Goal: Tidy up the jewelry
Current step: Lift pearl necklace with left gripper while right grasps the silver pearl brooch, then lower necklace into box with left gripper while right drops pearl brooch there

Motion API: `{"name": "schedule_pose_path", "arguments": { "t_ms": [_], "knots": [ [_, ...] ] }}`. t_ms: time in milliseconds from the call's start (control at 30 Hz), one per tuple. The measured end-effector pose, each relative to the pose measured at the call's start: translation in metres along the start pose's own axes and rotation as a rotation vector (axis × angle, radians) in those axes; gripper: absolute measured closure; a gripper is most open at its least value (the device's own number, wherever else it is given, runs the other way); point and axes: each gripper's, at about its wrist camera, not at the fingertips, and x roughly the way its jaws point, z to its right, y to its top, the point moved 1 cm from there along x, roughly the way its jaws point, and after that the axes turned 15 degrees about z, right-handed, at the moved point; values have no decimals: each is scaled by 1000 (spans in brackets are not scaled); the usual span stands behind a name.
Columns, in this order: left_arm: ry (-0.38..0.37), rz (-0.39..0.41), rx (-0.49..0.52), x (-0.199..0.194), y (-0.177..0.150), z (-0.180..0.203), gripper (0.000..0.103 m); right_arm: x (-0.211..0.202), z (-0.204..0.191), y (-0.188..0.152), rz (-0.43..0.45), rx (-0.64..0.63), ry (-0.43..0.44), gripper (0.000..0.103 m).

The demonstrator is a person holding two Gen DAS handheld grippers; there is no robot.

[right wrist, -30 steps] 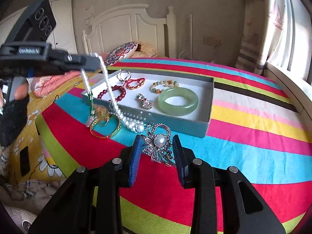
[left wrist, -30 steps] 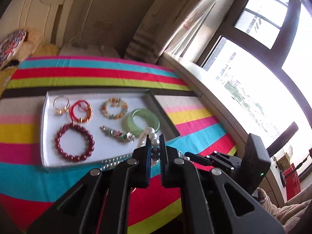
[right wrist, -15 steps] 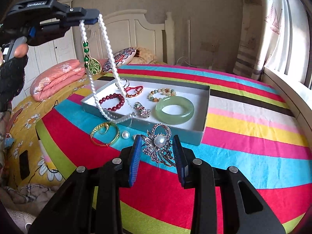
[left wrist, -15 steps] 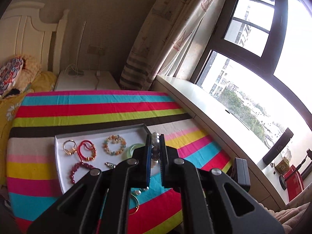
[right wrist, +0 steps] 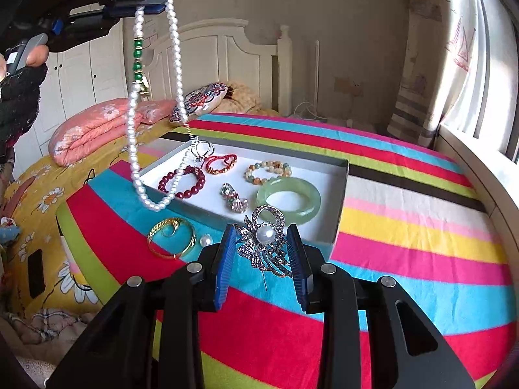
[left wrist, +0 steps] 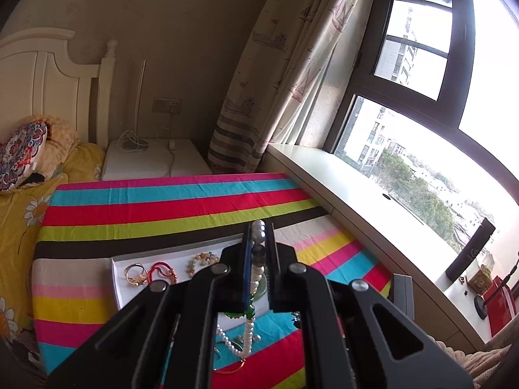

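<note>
My left gripper is shut on a pearl necklace with green beads. In the right wrist view the left gripper holds the necklace high, its loop hanging down over the near left corner of the white jewelry tray. The tray holds a green jade bangle, a dark red bead bracelet, a red cord bracelet and others. My right gripper is open, its fingers either side of a silver pearl brooch lying on the striped cloth.
A gold bangle and a loose pearl lie on the striped cloth left of the brooch. A windowsill and curtain run along the right. Bed pillows and a headboard stand behind the tray.
My left gripper has risen high, lifting the pearl necklace off the cloth until its loop hangs free above the tray's corner. My right gripper has stayed around the brooch.
</note>
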Motion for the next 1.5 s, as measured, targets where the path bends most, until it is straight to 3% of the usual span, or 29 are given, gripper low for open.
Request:
{"name": "schedule_pose_path", "arguments": {
  "t_ms": [167, 433, 700, 767, 900, 1167, 1300, 1500],
  "knots": [
    [56, 21, 28, 9, 8, -7, 96, 14, 4, 12, 1, -5, 1, 71],
    [72, 15, 37, 40, 17, -14, 96, 47, 20, 26, -22, -12, -19, 71],
    [98, 38, 111, 69, 17, -17, 96, 78, 32, 34, -57, -23, -35, 71],
    [122, 29, 143, 75, 6, -22, 96, 88, 37, 36, -73, -21, -33, 71],
    [179, -61, 204, 92, -37, -41, 96, 110, 47, 38, -116, -11, -27, 71],
    [216, -221, 290, 110, -104, -70, 96, 149, 61, 48, -203, -33, 2, 71],
    [207, -290, 333, 122, -130, -75, 96, 160, 62, 48, -231, -59, -6, 71],
    [159, -371, 295, 137, -157, -78, 89, 169, 72, 43, -241, -39, -28, 71]
  ]
}}
